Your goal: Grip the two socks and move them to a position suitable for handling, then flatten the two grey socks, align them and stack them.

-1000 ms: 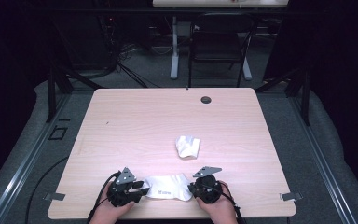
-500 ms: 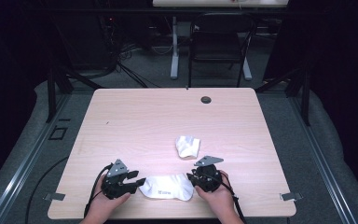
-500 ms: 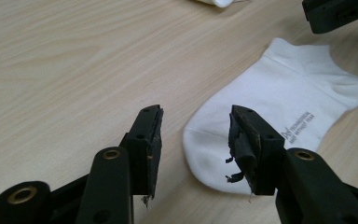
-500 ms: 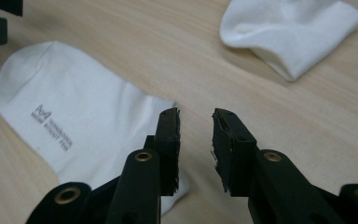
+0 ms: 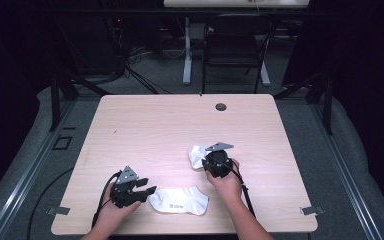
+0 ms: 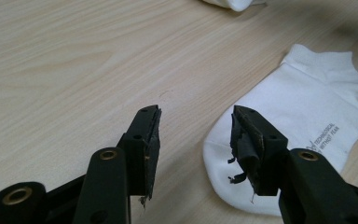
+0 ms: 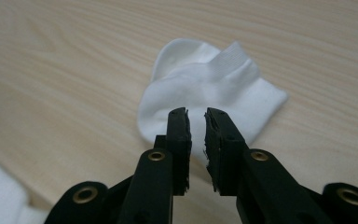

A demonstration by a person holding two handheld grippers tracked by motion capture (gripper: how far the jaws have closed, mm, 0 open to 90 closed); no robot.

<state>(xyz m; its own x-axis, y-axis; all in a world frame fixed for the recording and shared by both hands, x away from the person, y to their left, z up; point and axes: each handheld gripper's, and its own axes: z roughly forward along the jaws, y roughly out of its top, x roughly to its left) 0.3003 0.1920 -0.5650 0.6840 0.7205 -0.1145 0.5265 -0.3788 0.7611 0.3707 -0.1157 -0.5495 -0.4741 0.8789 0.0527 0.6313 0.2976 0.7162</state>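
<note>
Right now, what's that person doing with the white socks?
A person holds black tongs in each hand at a wooden table. The left tongs stand open beside the toe of a flat sock, not gripping it. The right tongs, jaws nearly together with nothing between them, point at a crumpled sock.

My left claw (image 6: 196, 135): matt black plastic, pads (image 6: 244, 140) rough, frayed rubber. Brass-look rivets (image 6: 108, 154) glossy. Sock (image 6: 307, 126) at 2 o'clock: white knit cloth, ribbed cuff, printed text. Crumpled sock (image 7: 205, 93): same soft cloth. Table (image 5: 170, 125): pale wood grain, smooth, slight sheen.
</note>
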